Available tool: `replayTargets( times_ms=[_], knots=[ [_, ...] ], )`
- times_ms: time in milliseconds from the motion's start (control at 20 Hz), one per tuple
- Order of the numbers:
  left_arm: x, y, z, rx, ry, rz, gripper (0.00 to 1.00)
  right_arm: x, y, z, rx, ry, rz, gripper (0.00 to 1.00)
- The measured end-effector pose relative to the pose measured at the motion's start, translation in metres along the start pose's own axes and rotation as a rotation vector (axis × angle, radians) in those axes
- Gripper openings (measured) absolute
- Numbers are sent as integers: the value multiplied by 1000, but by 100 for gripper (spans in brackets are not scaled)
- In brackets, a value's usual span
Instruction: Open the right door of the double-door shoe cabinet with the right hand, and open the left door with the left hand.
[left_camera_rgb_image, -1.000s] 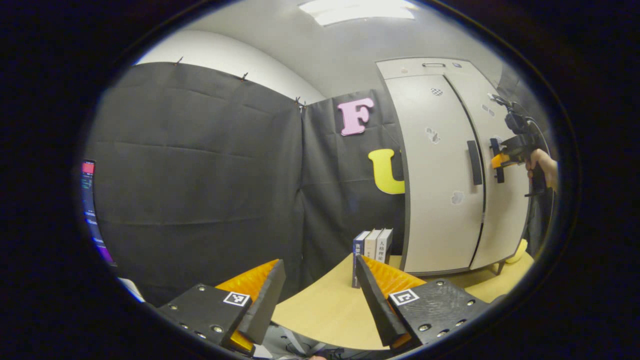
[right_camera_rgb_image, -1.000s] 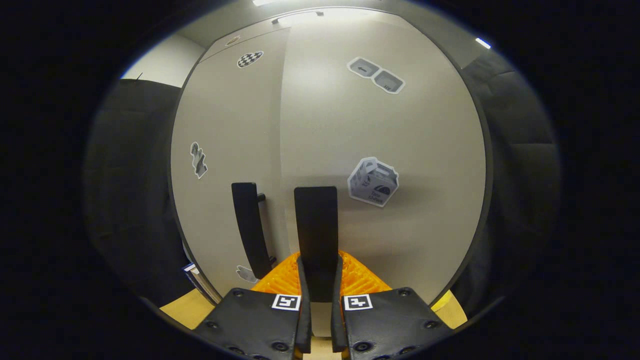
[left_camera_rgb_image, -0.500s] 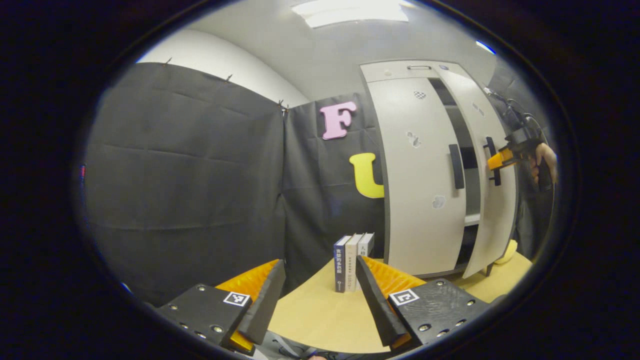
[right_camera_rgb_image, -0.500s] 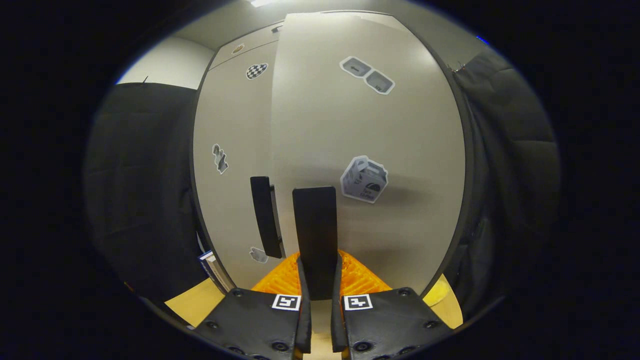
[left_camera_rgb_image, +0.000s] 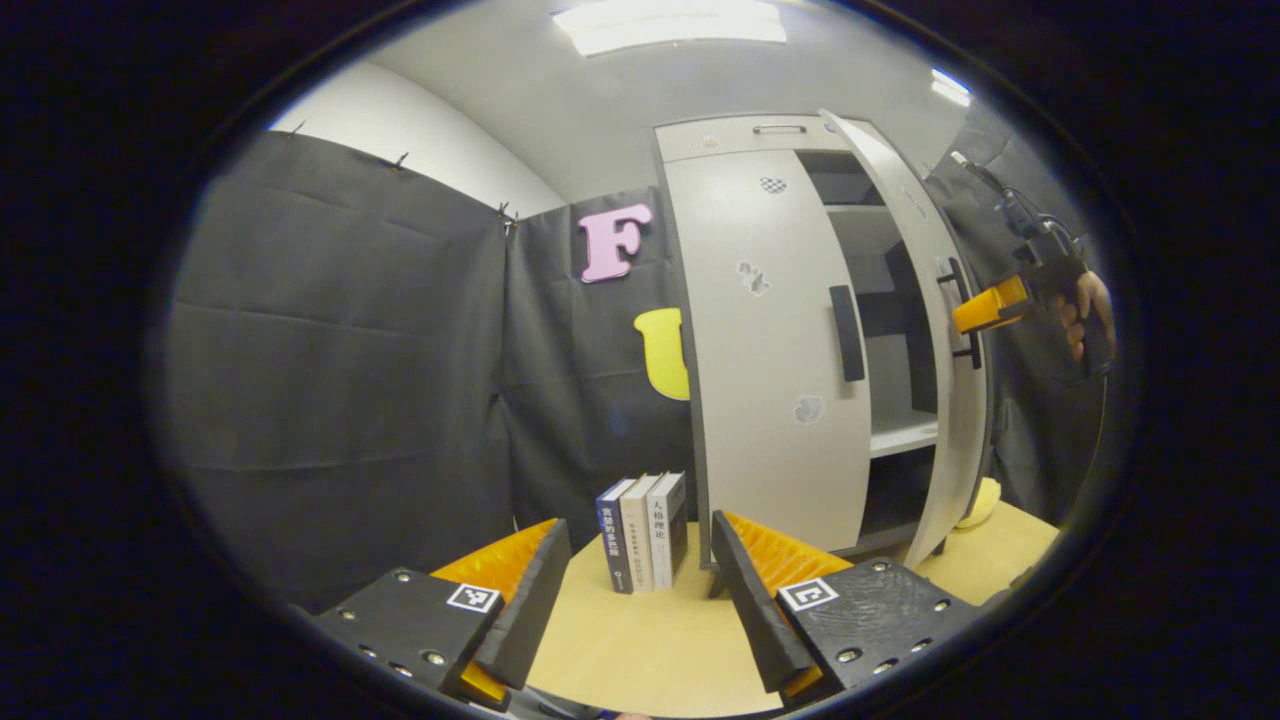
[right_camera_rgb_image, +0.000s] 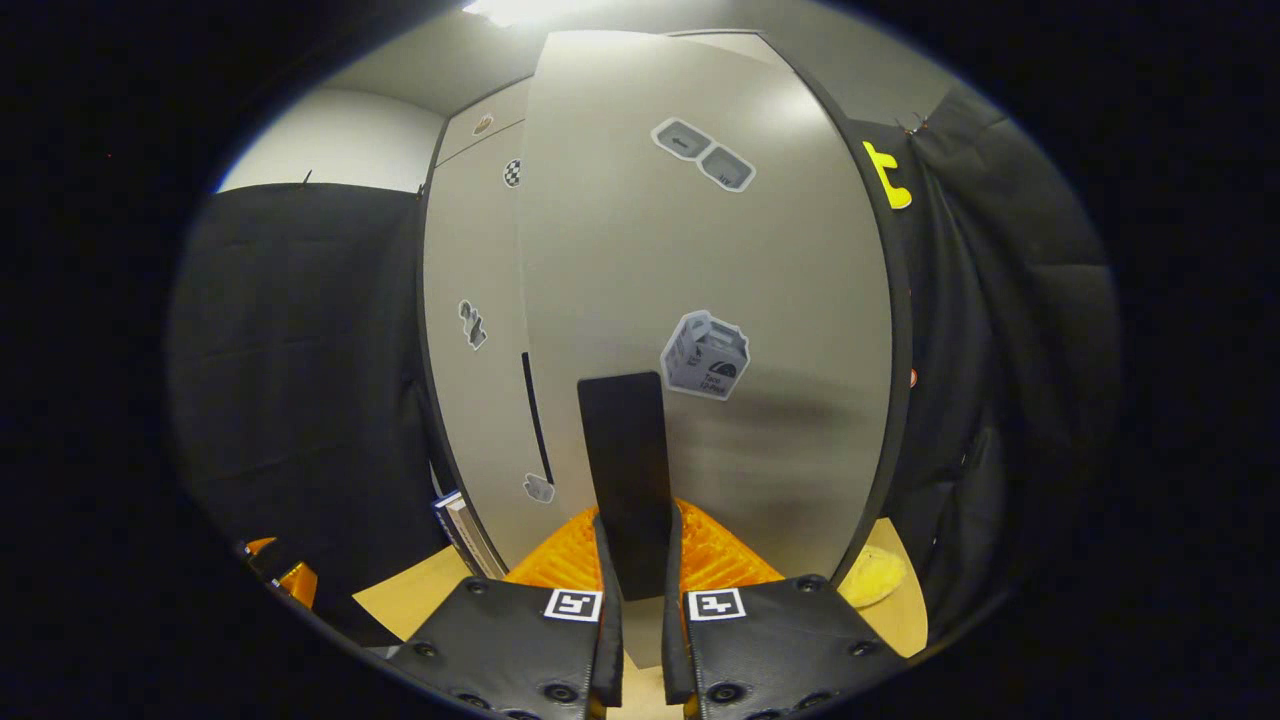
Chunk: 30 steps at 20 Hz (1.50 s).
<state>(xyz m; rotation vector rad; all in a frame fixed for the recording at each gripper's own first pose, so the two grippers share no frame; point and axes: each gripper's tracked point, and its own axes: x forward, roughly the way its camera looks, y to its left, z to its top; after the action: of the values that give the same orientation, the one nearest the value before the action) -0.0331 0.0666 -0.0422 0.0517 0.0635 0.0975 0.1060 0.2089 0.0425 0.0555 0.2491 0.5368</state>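
The pale grey shoe cabinet (left_camera_rgb_image: 740, 135) stands on the wooden table at the right of the left gripper view. Its right door (left_camera_rgb_image: 925, 300) (right_camera_rgb_image: 700, 280) is swung partly out, showing shelves inside. Its left door (left_camera_rgb_image: 770, 360) (right_camera_rgb_image: 470, 380) is closed, with a black handle (left_camera_rgb_image: 846, 332). My right gripper (right_camera_rgb_image: 635, 545) is shut on the right door's black handle (right_camera_rgb_image: 625, 460); the left gripper view shows it (left_camera_rgb_image: 965, 318) far off, held by a hand (left_camera_rgb_image: 1090, 315). My left gripper (left_camera_rgb_image: 640, 590) hangs open over the table, well short of the cabinet, with nothing between its fingers.
Three books (left_camera_rgb_image: 643, 530) stand upright on the wooden table (left_camera_rgb_image: 640, 640) just left of the cabinet. A yellow object (left_camera_rgb_image: 980, 500) (right_camera_rgb_image: 872, 575) lies on the table at the cabinet's right. Black cloth walls close in the left and back.
The right door has swung from closed to partly open, pulled by my right gripper on its handle. The left gripper's view has turned left, so the cabinet sits nearer its middle.
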Motion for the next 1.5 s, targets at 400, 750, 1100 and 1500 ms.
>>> replayTargets(
  times_ms=[400, 750, 1100, 1500],
  knots=[
    [4, -38, 7, 1, -9, -60, 85, -40, -23, -5, 30, 19, 37, 17],
    [10, -77, 14, 1, -22, -117, 85, -71, -50, -8, 1, 12, 23, 17],
    [16, -127, 23, -21, -40, -192, 85, -100, -90, -8, -70, -2, -40, 12],
    [9, -167, 34, 5, -70, -252, 85, -126, -128, 1, -66, -57, -79, 12]
  ],
)
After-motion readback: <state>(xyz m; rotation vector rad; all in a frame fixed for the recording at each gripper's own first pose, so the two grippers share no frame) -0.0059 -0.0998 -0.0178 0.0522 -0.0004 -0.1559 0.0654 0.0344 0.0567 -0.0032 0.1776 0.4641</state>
